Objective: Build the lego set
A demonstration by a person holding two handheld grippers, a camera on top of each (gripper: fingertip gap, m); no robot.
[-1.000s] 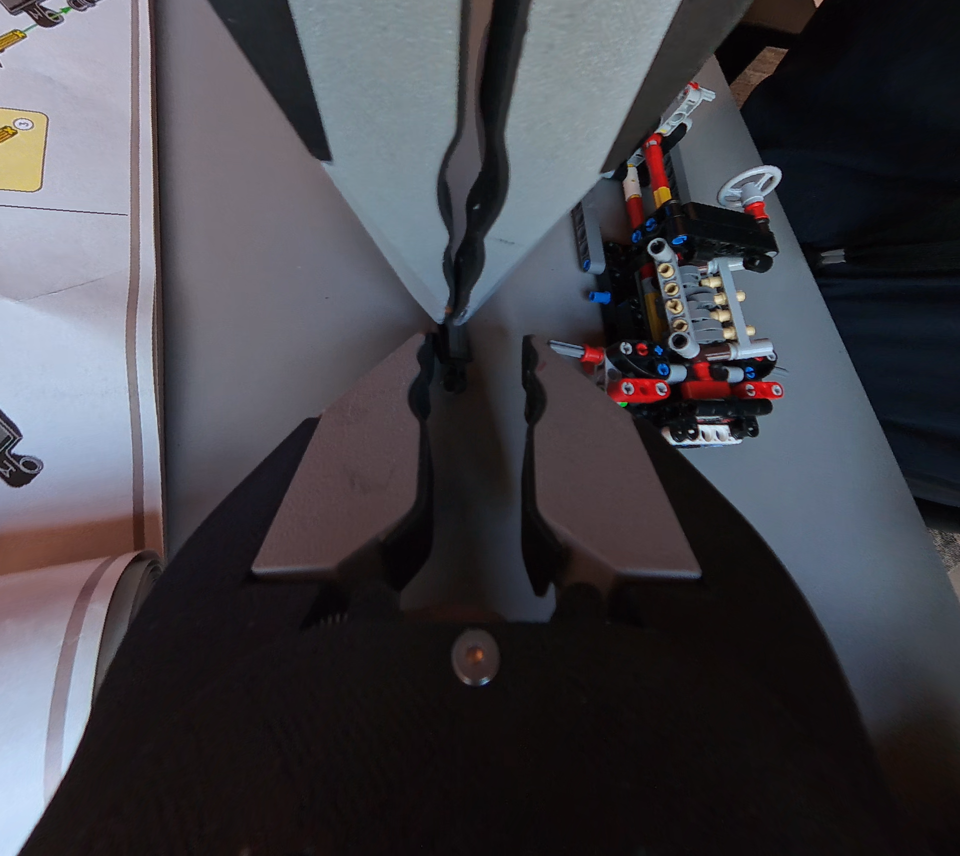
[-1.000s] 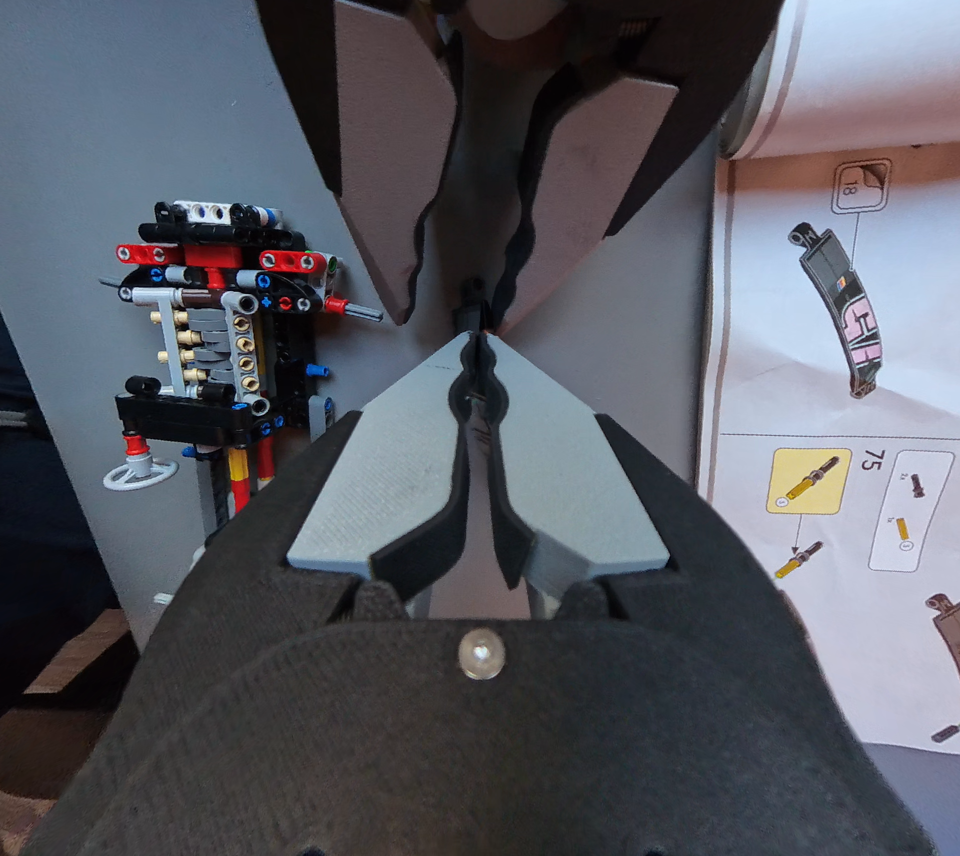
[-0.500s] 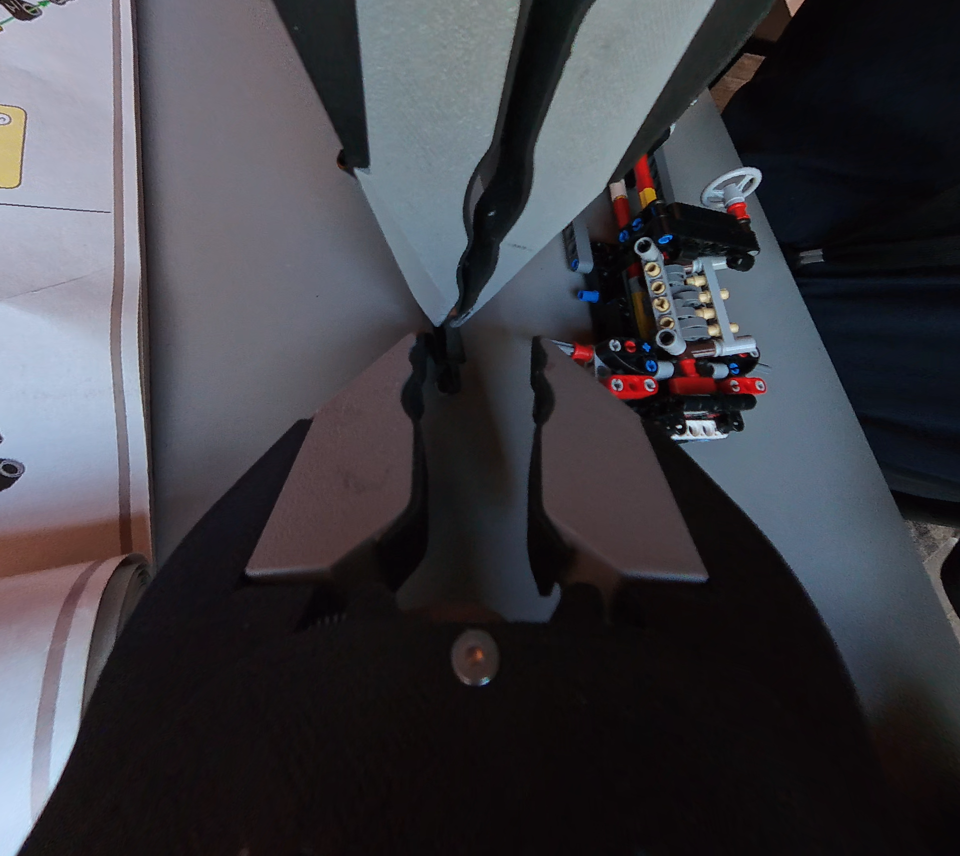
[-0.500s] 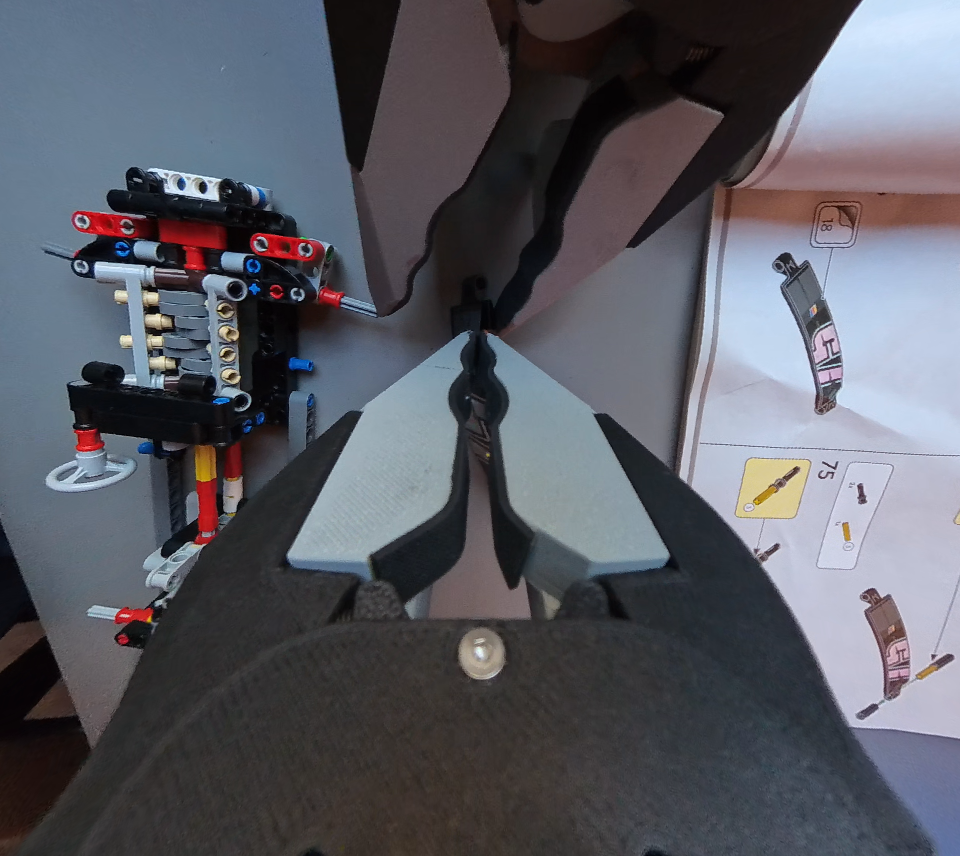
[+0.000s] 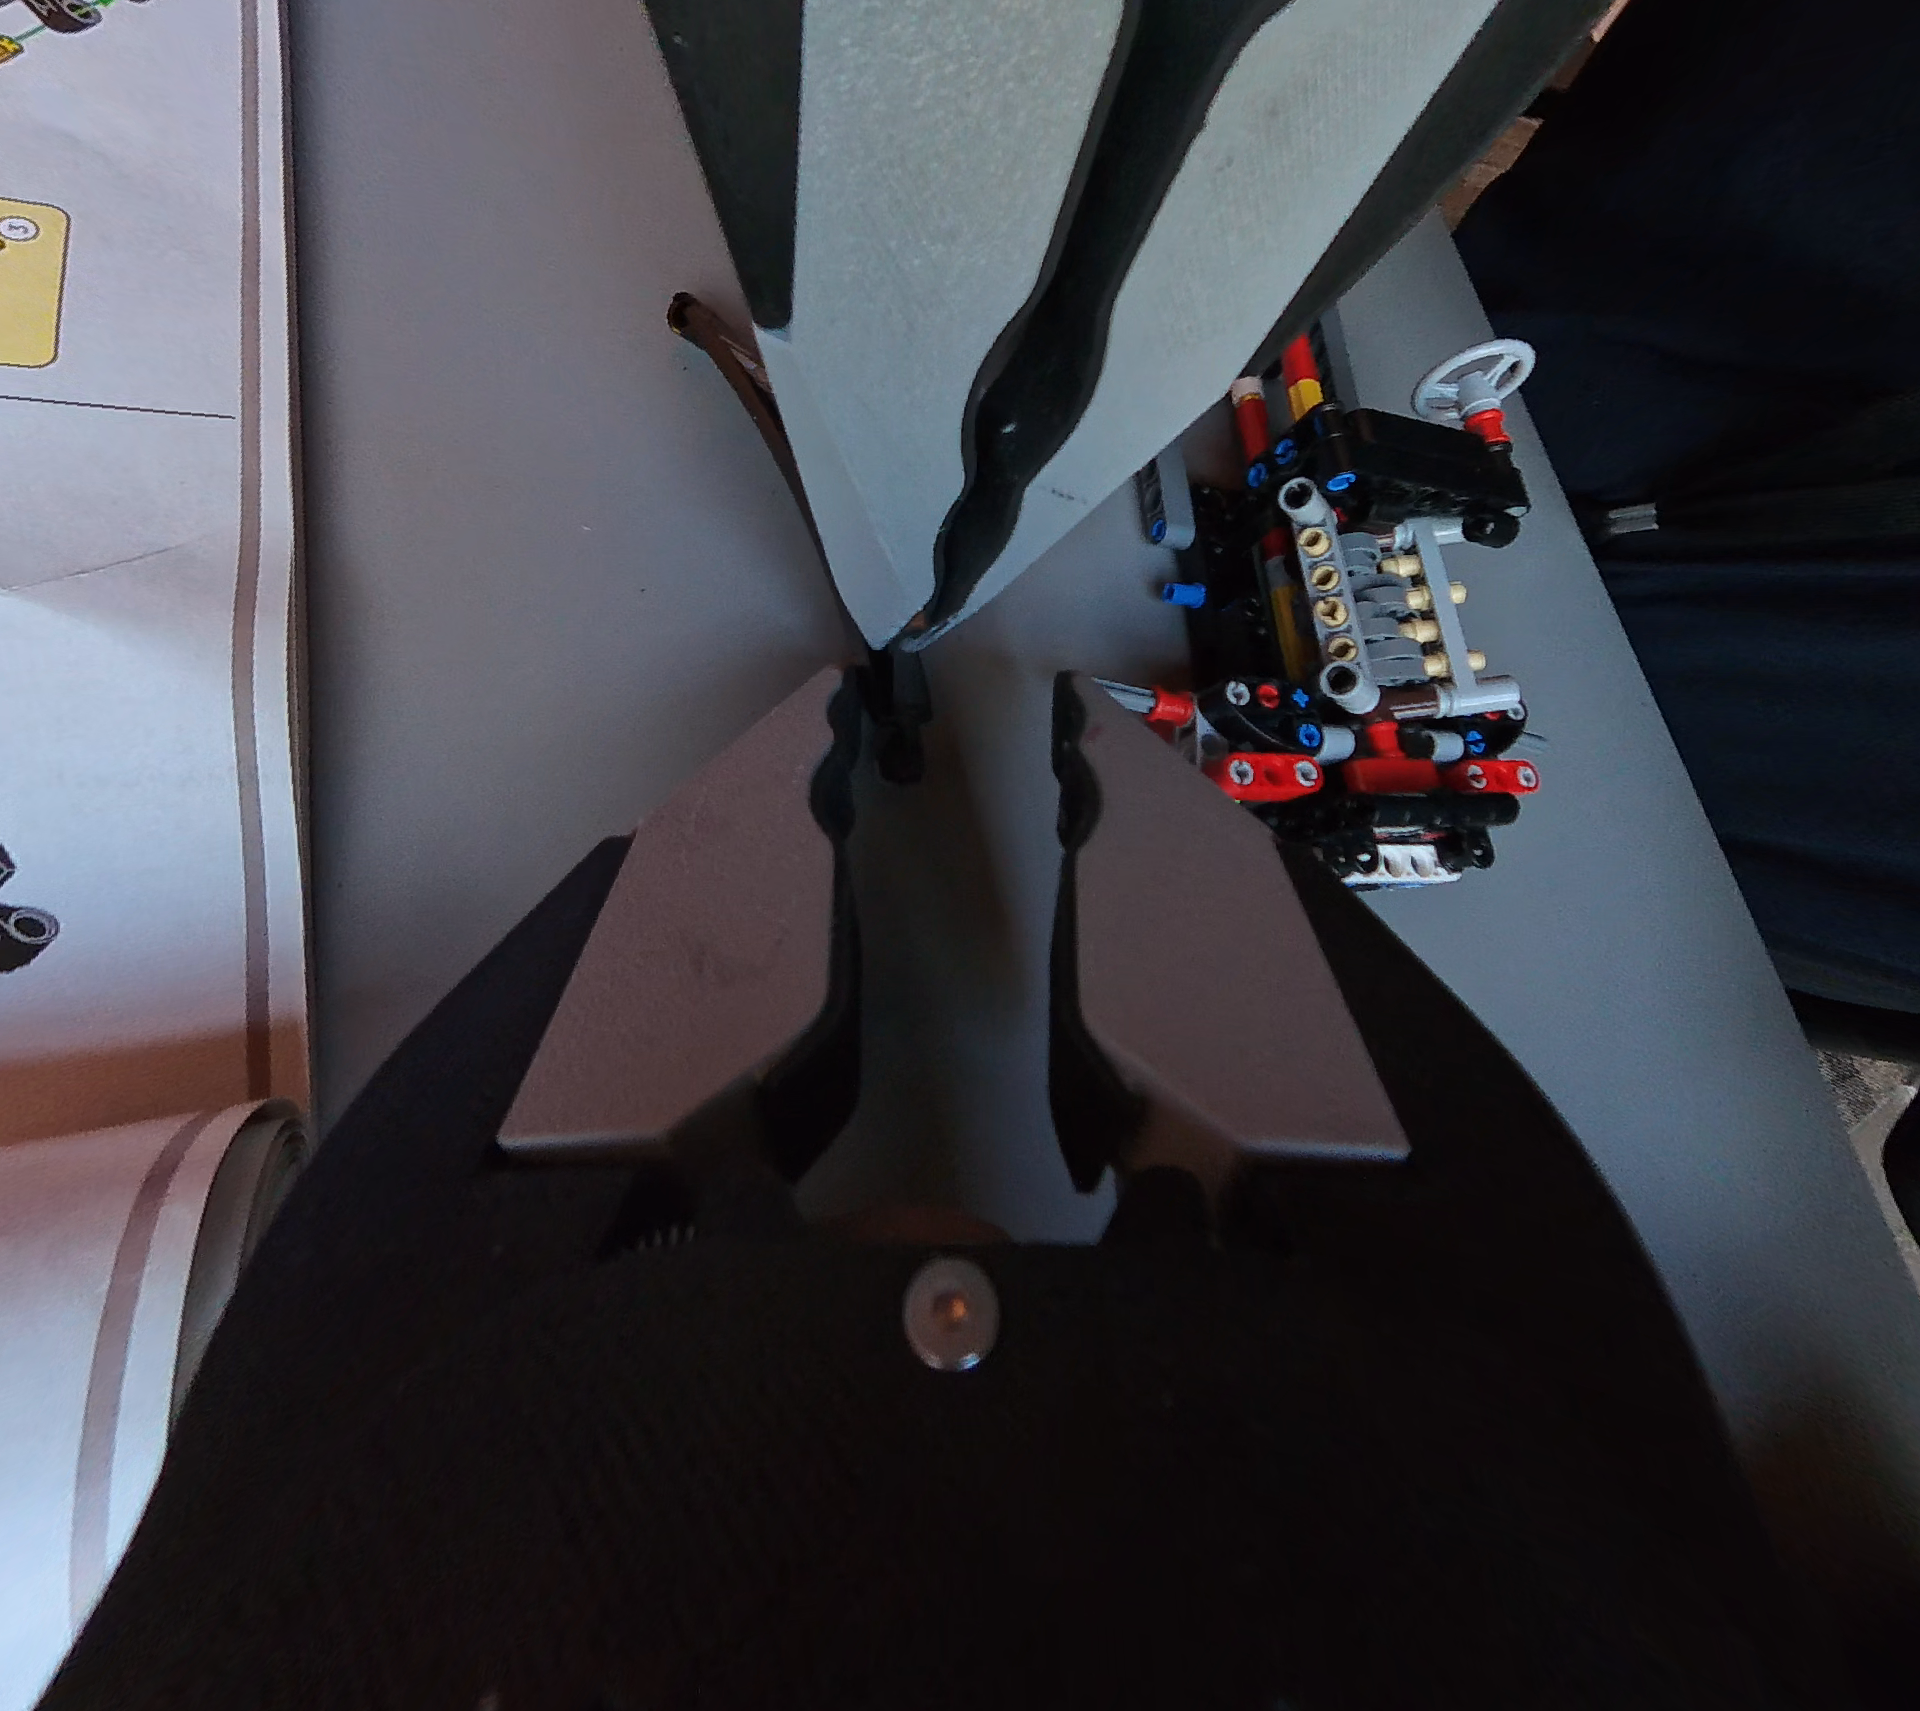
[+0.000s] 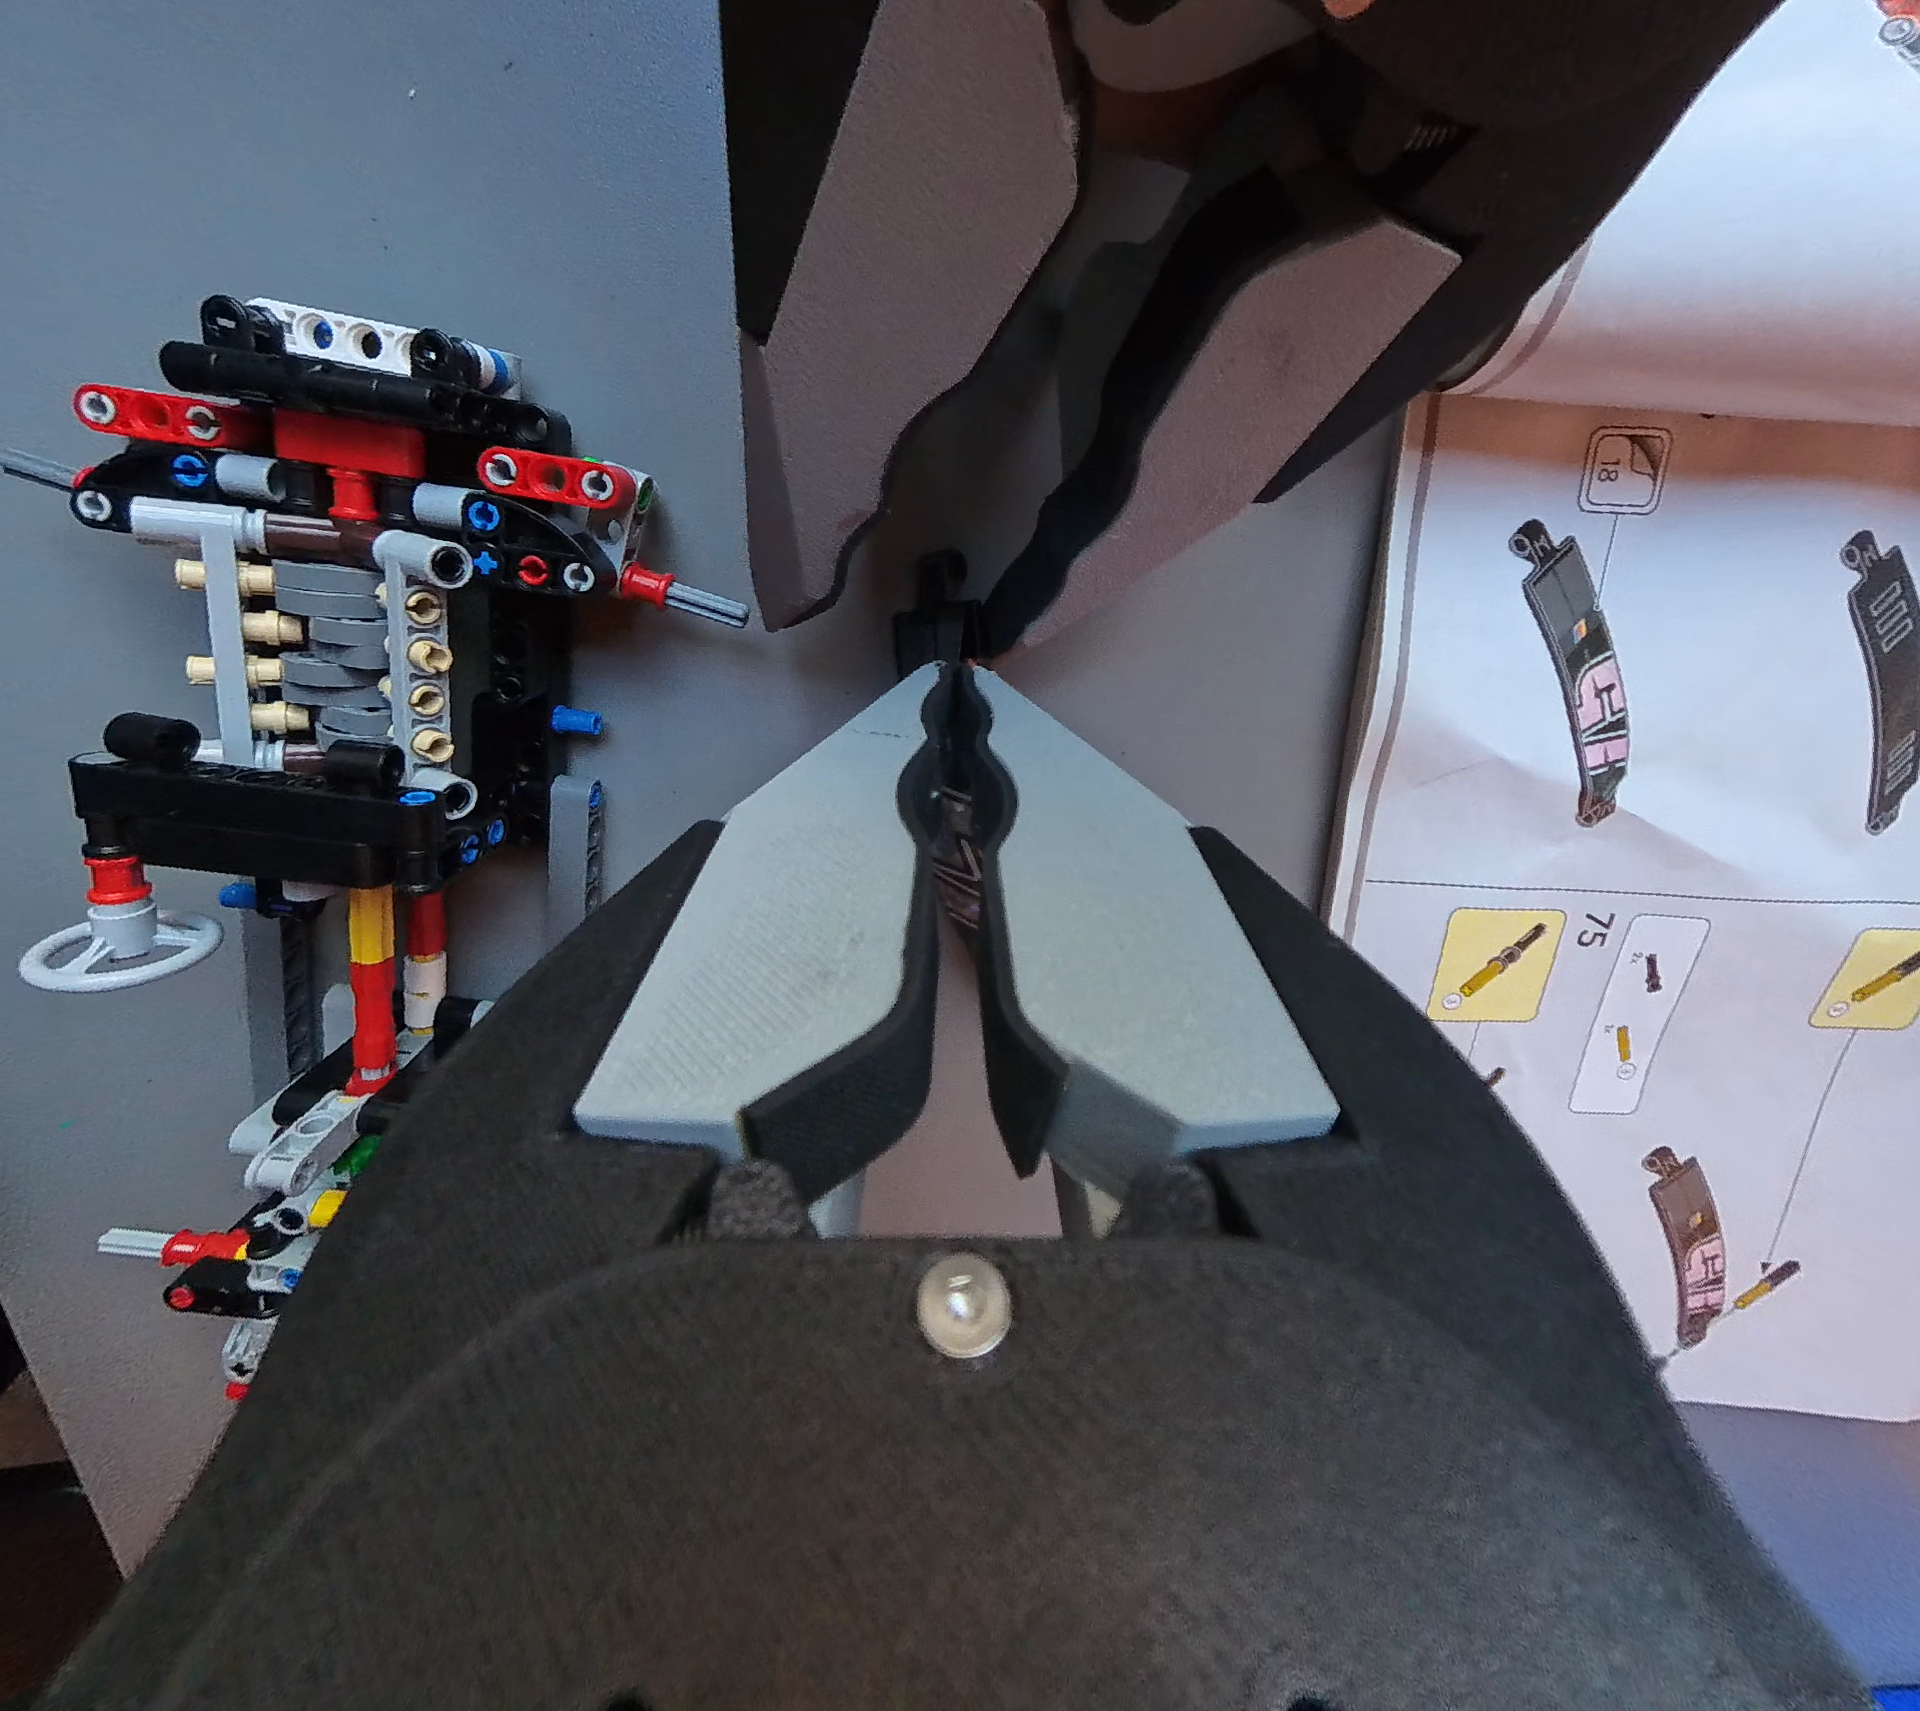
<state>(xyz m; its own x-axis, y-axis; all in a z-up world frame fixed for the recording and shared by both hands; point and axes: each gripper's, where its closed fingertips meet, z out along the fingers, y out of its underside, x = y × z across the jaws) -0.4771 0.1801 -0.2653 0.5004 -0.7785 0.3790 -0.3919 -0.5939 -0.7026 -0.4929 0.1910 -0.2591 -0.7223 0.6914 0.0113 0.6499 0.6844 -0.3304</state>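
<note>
The right gripper has its fingers pressed together on a dark curved panel piece with a pale pattern; only the right wrist view shows the panel running back between the fingers. A small black connector sticks out past those fingertips. The left wrist view shows instead the panel's far end poking out beyond the right gripper's light grey fingers.

The left gripper faces it tip to tip with its fingers spread. The black connector lies just beside the left-hand finger, and a clear gap separates it from the other finger.

A partly built toy brick model in black, red and grey lies on the grey desk, near the desk's edge and close beside the fingertips. Bare desk lies between the grippers and an open instruction booklet on the opposite side. Beyond the desk edge by the model there is dark clothing.
</note>
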